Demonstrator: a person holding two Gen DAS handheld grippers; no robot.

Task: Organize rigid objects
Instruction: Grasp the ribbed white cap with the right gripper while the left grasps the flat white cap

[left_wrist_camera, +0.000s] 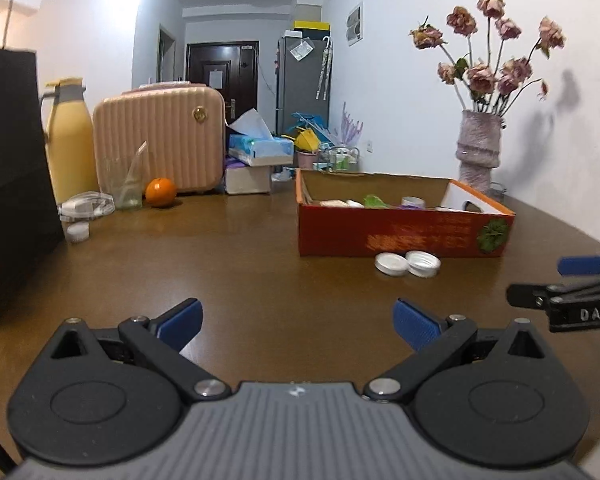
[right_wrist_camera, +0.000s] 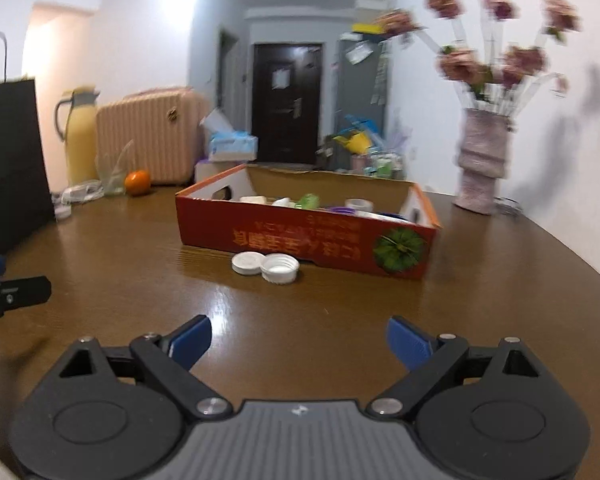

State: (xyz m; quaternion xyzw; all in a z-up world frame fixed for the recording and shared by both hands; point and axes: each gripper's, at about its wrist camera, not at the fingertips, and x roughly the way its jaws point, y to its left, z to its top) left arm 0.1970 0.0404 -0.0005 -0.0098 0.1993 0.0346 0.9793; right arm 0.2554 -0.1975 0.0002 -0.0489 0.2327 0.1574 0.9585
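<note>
1. Left gripper (left_wrist_camera: pixel 298 322): black hinged arms, ribbed blue pads, grey ribbed body. Jaws spread wide, nothing betw. them. Hovers over bare table, well apart from the box.
2. Right gripper (right_wrist_camera: pixel 299 340): same build. Jaws released, wide apart, empty. Its side shows at right edge of left wrist view, white letters "DAS" on black.
3. Table (left_wrist_camera: pixel 240 260): brown wood-grain top, glossy, curved far-right edge.
4. Box (left_wrist_camera: pixel 400 234): shallow rectangular cardboard tray, red-orange printed outside w/ green round motif at one corner, plain brown inside, white end walls w/ cut-out handle. Sits mid-table near the wall.
5. Box contents: small items, partly hidden by the wall; a green piece (left_wrist_camera: pixel 375 201) and a roll of tape (left_wrist_camera: pixel 413 201) can be made out, rest unclear.
6. Flat white cap (left_wrist_camera: pixel 391 264): round, plastic, top up. On table just in front of box.
7. Open white cap (left_wrist_camera: pixel 423 263): round, ribbed rim, hollow side up. Touching the flat cap, right of it.
8. Vase (left_wrist_camera: pixel 478 148): tall, rough pale-pink texture, stepped shape, dried pink roses. Right of box by wall.
9. Orange (left_wrist_camera: pixel 161 192): round, smooth. Far left, just in front of ribbed pink hard-shell case (left_wrist_camera: pixel 158 140).
10. Yellow jug (left_wrist_camera: pixel 70 140), black paper bag (left_wrist_camera: pixel 12 160): far left edge.
</note>
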